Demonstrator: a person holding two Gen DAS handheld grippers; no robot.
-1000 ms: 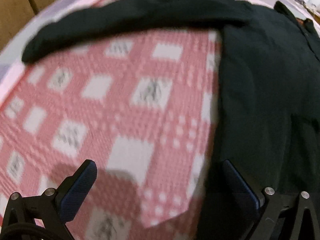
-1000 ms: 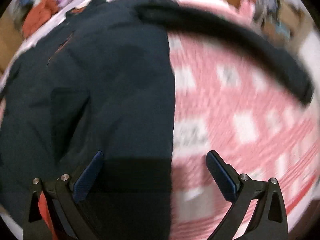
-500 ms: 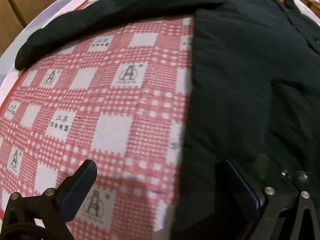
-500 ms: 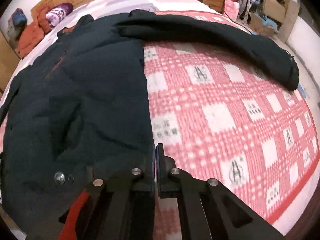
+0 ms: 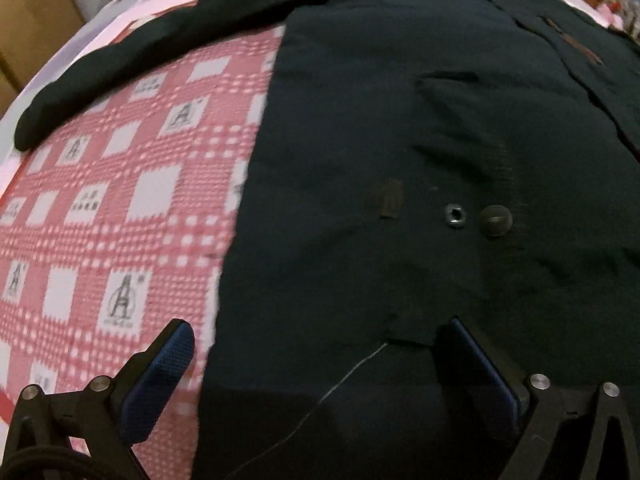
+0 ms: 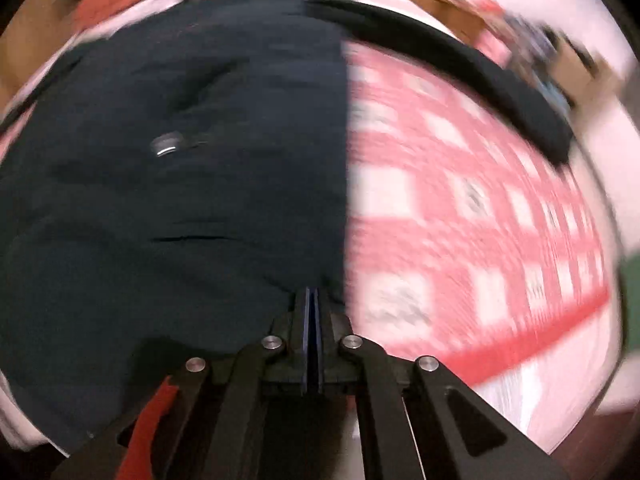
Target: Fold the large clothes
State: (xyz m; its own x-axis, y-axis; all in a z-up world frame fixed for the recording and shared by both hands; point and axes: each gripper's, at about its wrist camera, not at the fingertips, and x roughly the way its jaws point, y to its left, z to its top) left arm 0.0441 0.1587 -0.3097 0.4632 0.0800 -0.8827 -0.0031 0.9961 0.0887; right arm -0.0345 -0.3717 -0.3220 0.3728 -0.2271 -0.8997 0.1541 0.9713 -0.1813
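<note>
In the left wrist view, the left claw stands wide, its blue-padded fingers spread over the near hem of a dark jacket and holding nothing. The jacket lies flat on a bed covered by a red-and-white checked sheet; one sleeve stretches along the far edge of the sheet toward the bed's left side. Two metal snaps show on the jacket's front.

In the right wrist view, which is blurred, the right claw is pressed narrow with its fingers together on the jacket's near hem, beside the garment's straight side edge. The checked sheet fills the right, and the other sleeve runs across its far part.
</note>
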